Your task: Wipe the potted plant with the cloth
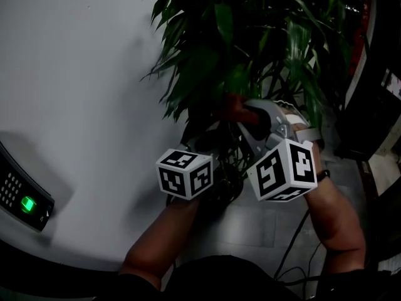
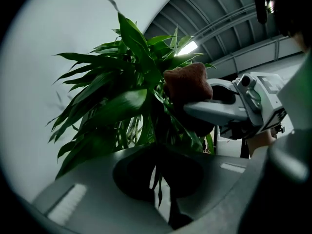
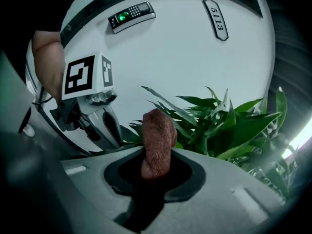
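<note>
Rust-brown, nubbly cloth (image 3: 157, 140), bunched upright in the closed jaws of the right gripper (image 3: 156, 174), sits among the potted plant's (image 2: 122, 99) glossy green leaves. The left gripper (image 2: 163, 179) is pinched shut on a thin leaf (image 2: 159, 188).

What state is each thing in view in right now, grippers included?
left gripper: shut, among the leaves
right gripper: shut on the cloth
cloth: bunched, clamped, held up at the foliage
potted plant: upright, leafy
keypad: green light on
</note>
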The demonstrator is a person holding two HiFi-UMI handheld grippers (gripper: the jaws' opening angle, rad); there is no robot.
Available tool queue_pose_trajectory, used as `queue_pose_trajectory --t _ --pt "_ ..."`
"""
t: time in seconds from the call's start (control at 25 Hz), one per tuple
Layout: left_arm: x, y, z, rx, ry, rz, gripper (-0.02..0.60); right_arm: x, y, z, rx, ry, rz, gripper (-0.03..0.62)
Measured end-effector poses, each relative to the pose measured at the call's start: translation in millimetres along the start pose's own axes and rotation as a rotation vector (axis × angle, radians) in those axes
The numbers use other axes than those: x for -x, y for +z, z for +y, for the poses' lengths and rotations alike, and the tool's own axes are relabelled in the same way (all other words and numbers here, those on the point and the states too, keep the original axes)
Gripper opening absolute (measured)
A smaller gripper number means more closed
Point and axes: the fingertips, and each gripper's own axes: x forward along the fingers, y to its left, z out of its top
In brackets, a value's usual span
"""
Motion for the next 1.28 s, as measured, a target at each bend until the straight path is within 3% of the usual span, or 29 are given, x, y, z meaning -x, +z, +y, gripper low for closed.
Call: queue_pose_trajectory --t 0.2,0.36,0.88,1.28 --pt "0.8 -0.4 -1.4 0.000 -0.006 0.001 0.018 -15.6 -7.6 -37.3 0.069 -0.125 0.047 0.072" --pt "1.2 2.0 -1.7 -0.002 -0.010 -0.003 0.018 -40.1 -17.0 -56.6 0.043 -0.140 0.075 0.072" --pt "2.5 -1.8 -0.7 0.016 -0.010 0.008 0.018 -51.0 -18.7 -15.4 0.086 -0.063 0.081 0.072" --pt "2.2 -1.5 -3.4 0.015 -0.014 0.006 0.018 -40.2 -21.5 15.8 0.040 0.024 0.066 0.072"
